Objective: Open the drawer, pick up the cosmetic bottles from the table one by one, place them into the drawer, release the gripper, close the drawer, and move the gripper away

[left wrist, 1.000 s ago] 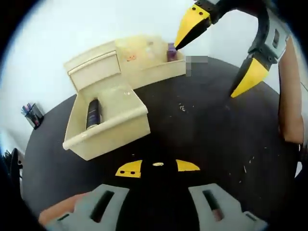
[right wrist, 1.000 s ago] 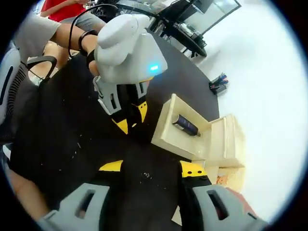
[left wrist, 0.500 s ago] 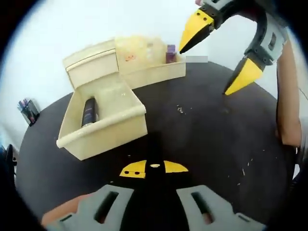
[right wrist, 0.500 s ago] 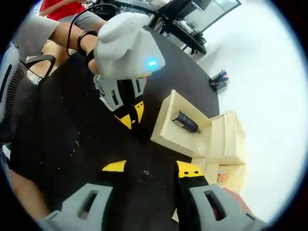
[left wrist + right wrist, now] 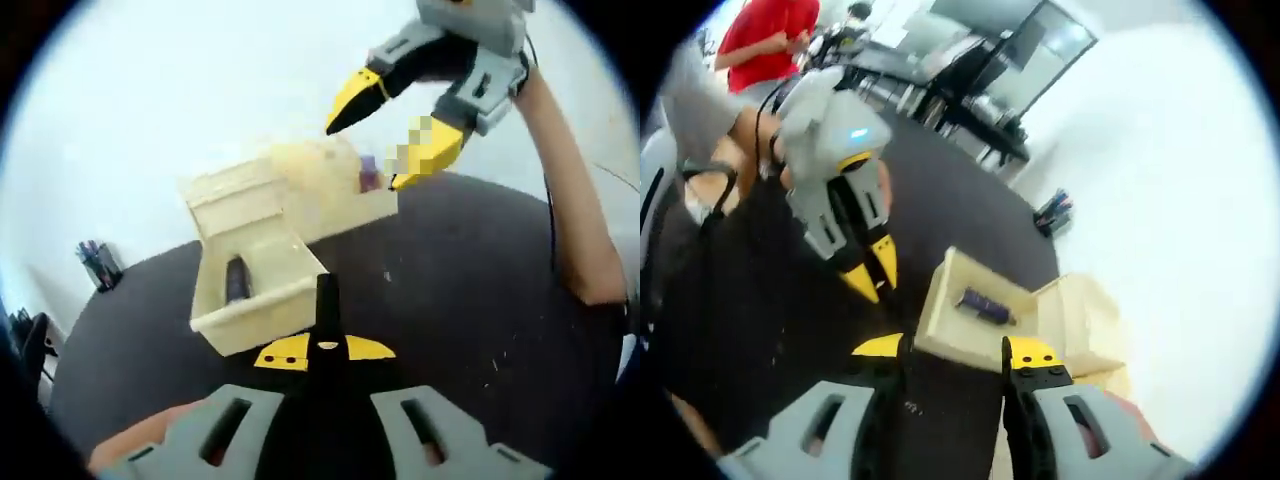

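The cream drawer (image 5: 262, 322) stands pulled out of its small cabinet (image 5: 232, 192) on the dark round table (image 5: 480, 290). One dark cosmetic bottle (image 5: 237, 280) lies inside it, seen also in the right gripper view as the bottle (image 5: 983, 305) in the drawer (image 5: 938, 318). My left gripper (image 5: 326, 350) hovers in front of the drawer, its yellow tips nearly together and empty. My right gripper (image 5: 366, 155) hangs open in the air above the cream organizer (image 5: 325, 190), which holds a purple bottle (image 5: 368, 172). From the right gripper (image 5: 955, 350) I see the left gripper (image 5: 873, 275) left of the drawer.
A pen holder (image 5: 97, 265) stands at the table's far left edge. A person's arm (image 5: 570, 220) reaches over the right side of the table. Behind the table are desks (image 5: 940, 80) and a person in a red shirt (image 5: 770, 40).
The right gripper has risen and swung left, over the organizer. The left gripper's tips have drawn closer together, and its view has backed away from the drawer.
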The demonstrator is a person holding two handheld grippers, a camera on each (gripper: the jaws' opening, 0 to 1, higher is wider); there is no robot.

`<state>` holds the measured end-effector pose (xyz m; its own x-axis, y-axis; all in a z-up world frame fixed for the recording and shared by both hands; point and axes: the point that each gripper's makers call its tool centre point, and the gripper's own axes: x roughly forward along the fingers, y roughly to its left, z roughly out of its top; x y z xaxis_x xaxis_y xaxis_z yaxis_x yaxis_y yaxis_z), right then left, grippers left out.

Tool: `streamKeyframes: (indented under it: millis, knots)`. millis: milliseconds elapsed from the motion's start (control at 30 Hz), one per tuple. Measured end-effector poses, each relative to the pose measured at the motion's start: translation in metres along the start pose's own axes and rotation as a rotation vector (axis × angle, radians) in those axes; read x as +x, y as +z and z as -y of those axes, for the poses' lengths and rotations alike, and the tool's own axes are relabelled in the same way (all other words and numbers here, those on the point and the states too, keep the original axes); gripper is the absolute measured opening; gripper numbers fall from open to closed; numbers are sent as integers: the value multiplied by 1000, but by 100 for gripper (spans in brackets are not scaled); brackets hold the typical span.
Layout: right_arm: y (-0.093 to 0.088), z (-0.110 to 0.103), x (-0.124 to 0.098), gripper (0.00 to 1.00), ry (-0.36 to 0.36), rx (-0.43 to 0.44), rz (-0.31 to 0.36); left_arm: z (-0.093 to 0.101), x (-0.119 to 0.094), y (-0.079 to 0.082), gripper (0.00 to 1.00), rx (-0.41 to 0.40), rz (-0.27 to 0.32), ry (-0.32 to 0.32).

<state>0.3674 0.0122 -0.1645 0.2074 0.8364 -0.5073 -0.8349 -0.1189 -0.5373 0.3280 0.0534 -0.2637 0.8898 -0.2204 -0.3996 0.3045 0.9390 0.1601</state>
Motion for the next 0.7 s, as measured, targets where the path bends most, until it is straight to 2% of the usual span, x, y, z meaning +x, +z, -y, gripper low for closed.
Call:
streamKeyframes:
  millis: [67, 200, 233, 267, 300, 333, 400, 433, 467, 500, 533, 567, 600, 633, 700]
  knots:
    - [11, -2, 4, 34, -6, 130, 99, -13, -10, 14, 9, -26, 69, 44]
    - [45, 14, 12, 34, 37, 398, 311, -28, -24, 38, 9, -105, 178, 69]
    - [51, 18, 14, 34, 42, 446, 347, -33, -27, 44, 9, -135, 202, 75]
    - [57, 26, 16, 32, 23, 550, 383, -38, -30, 48, 9, -155, 219, 79]
    - [64, 27, 18, 30, 36, 622, 419, -42, -32, 53, 9, -180, 240, 79]
    - [67, 22, 20, 29, 82, 659, 437, -46, -33, 56, 9, -200, 255, 81]
    - [70, 21, 26, 29, 104, 707, 453, -52, -35, 58, 9, -215, 265, 92]
    - [71, 28, 29, 29, 77, 761, 486, -55, -36, 60, 9, -221, 280, 105]
    - [70, 41, 31, 27, 32, 863, 518, -58, -36, 62, 9, -220, 288, 112]
    - [70, 41, 34, 26, 64, 925, 540, -60, -37, 63, 9, -227, 296, 121]
    - [67, 39, 39, 26, 94, 968, 529, -63, -37, 64, 9, -232, 306, 130]
    - [66, 40, 43, 26, 114, 984, 547, -64, -37, 65, 9, -232, 309, 135]
    - [61, 38, 48, 26, 139, 1042, 530, -67, -37, 65, 9, -241, 312, 136]
    - [61, 42, 51, 26, 139, 1070, 560, -68, -36, 66, 9, -281, 319, 122]
    - [57, 38, 59, 26, 190, 1124, 542, -69, -31, 68, 9, -367, 326, 72]
